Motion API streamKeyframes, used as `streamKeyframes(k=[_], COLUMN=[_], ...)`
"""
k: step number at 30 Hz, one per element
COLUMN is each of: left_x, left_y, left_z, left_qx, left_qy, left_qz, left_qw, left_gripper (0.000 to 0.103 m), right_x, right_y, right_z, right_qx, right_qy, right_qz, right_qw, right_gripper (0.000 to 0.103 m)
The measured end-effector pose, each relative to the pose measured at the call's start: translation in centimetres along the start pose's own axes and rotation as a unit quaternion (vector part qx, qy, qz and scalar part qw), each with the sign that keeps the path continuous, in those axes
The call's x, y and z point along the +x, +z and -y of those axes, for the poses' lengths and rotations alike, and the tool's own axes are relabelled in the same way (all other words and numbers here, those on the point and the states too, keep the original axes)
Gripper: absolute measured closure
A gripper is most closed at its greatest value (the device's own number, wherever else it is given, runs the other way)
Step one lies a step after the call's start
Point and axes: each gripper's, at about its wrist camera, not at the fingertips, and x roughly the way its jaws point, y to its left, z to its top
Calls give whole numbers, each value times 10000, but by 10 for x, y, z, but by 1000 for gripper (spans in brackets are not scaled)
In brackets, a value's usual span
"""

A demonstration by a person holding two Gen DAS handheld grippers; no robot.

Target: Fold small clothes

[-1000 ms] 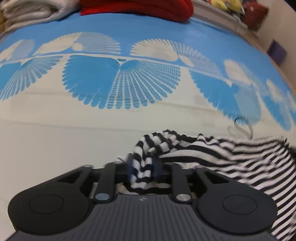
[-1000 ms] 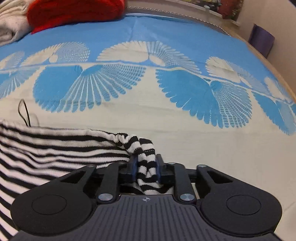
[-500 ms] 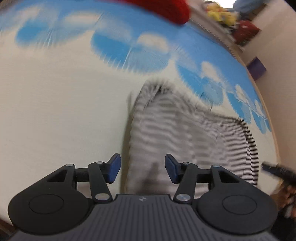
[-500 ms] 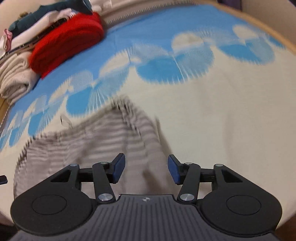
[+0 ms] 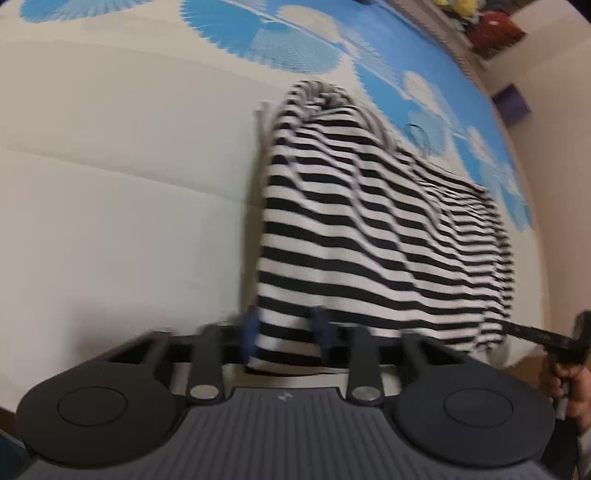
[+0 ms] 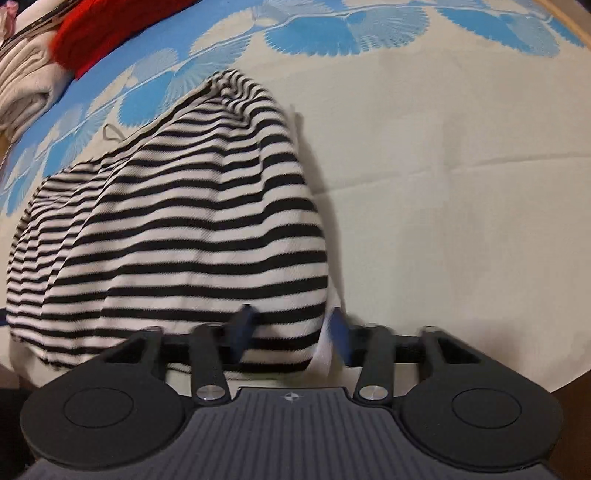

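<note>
Garment: striped top [image 5: 369, 229], black and white, lies on the patterned bed cover [image 5: 110, 184], already doubled over, its near hem towards both cameras.
Left gripper: left gripper [image 5: 284, 334] sits at the near left corner of the hem; its jaws are closing, with striped cloth between the blue pads, which look to press the fabric, though blur softens this.
Long axis: from the left wrist view the cloth runs away from the gripper, towards a bunched far end near the blue fan print; the near hem crosses from one gripper to the other.
Right gripper: right gripper [image 6: 291, 332] is at the near right corner; jaws closing, the striped edge between them, the right pad looking just clear of the cloth.
Nearer hand: neither; each holds its own corner, so the next fold would likely carry the near hem forward, away from the person.
Background: red cloth [image 6: 110, 33] and a cream pile [image 6: 26, 88] lie well apart, far left.
</note>
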Motion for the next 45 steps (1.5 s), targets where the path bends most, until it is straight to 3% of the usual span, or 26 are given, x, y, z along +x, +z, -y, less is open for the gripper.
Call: streamKeyframes(k=[1,2,5,7,8,10,13,15,17,20,22,25,29,30,32,34,36,40,43,45], left_x=[-1,-6,-36,-42,-36,-13,12,9,-4,-22,-23,-14,7,11,28,50,50,29,19,17], left_y=[1,0,-1,-5,-6,-10,-18,-15,-10,-2,6,8,14,15,19,22,29,45,55,62], left_z=[4,6,3,0,-3,-4,8,13,15,19,30,50,70,72,72,71,74,76,77,73], left_qx=[75,170,110,139,131,187,582,570,426,311,465,801,1094,1106,1078,1044,915,516,292,99], left_qy=[-43,-38,-381,-120,186,608,1049,1062,934,406,177,94,153,191,473,802,713,172,334,507], left_qz=[76,222,911,1023,828,242,-248,-139,251,829,942,886,701,651,400,32,122,869,1361,1582], left_qw=[9999,9996,9951,9946,9963,9977,9925,9926,9944,9952,9943,9928,9914,9916,9922,9913,9932,9947,9897,9861], left_gripper=[101,102,102,102,102,102,101,98,97,95,95,95,94,90,72,72,72,71,68,68], right_x=[-3,-8,-39,-54,-55,-39,-10,-2,-6,-23,-29,-19,8,10,16,16,10,-19,-19,-7], right_y=[-1,-1,3,1,-1,-4,-11,-12,-8,-5,-1,7,13,12,14,17,21,37,54,64], right_z=[-1,0,14,23,25,28,21,13,9,3,2,0,-4,0,2,0,-4,-20,-34,-43], right_qx=[-35,-34,376,519,491,438,110,-124,-86,-162,-232,-283,-431,-377,-216,-163,-72,-47,-250,-425], right_qy=[47,97,635,806,686,407,-71,-246,-293,-376,-256,-109,-534,-615,-717,-776,-850,-737,-628,-660], right_qz=[72,187,907,1203,1162,676,-35,-156,-11,564,846,758,265,128,-21,22,236,1447,1833,1813], right_qw=[10000,9998,9931,9881,9896,9959,9999,9995,9995,9976,9958,9967,9973,9973,9972,9968,9961,9867,9807,9803], right_gripper=[89,92,94,95,95,95,95,95,92,89,85,84,84,87,88,88,86,74,60,58])
